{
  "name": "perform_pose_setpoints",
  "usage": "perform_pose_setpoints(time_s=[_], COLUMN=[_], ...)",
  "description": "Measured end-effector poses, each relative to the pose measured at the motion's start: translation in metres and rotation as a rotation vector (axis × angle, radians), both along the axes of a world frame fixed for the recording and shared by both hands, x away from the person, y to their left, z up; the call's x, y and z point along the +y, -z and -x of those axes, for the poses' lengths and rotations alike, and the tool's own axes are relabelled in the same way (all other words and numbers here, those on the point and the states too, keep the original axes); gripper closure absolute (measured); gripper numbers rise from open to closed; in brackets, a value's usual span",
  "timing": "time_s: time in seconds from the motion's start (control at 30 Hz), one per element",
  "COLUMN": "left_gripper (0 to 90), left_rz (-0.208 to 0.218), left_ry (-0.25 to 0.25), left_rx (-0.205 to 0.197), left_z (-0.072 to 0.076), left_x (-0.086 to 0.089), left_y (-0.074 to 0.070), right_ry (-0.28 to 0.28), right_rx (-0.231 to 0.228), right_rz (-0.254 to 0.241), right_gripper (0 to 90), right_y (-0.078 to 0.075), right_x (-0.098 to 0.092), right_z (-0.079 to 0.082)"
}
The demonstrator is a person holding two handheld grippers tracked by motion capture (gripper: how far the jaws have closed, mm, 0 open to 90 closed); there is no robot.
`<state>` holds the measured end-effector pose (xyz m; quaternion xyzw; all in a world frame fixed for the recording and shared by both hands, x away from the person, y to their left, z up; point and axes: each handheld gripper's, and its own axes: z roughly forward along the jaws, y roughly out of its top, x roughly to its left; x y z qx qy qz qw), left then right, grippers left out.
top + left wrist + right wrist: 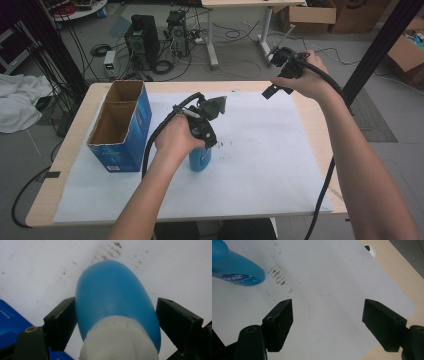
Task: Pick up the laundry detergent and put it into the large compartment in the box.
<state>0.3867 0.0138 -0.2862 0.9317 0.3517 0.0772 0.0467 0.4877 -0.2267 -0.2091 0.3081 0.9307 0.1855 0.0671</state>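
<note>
The left gripper (116, 322) points down over the blue bottle (115, 302), its jaws on either side of the body; the left pad looks to be touching the plastic while a sliver of sheet shows between the right pad and the bottle, so the jaws are open around it, not clamped. The right gripper (327, 315) is held up over the far right part of the table, jaws spread wide with nothing between them.

The left gripper view shows the bottle's white cap (117, 340) close up, hidden in the high view under the hand; the right gripper view shows a printed label on the bottle (235, 277) and a round cable hole in the table (370, 249); the high view alone shows the open blue carton (120, 127), just left of the bottle (200, 160).

The bottle stands upright mid-table on the white sheet (260, 150), beside brown smudges (278, 276); bare sheet lies open to its right and toward the near edge.

The bottle is smooth, rounded, plain bright blue.
</note>
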Motion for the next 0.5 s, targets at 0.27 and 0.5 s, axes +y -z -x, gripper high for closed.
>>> perform_pose_setpoints(time_s=[0.27,0.5], left_gripper=[22.4,26.4], left_rz=[-0.003,0.005], left_ry=[-0.011,-0.032], left_rx=[0.016,0.026], left_z=[-0.0019,-0.0033], left_x=[-0.0015,-0.0004], left_y=[0.0017,0.0019], right_ry=[0.002,0.001], right_rx=[0.002,0.005], right_rz=[0.002,-0.002], right_gripper=[24.7,24.6], right_y=[0.0007,0.0028], right_x=[-0.0008,-0.0011], right_z=[-0.0002,-0.0006])
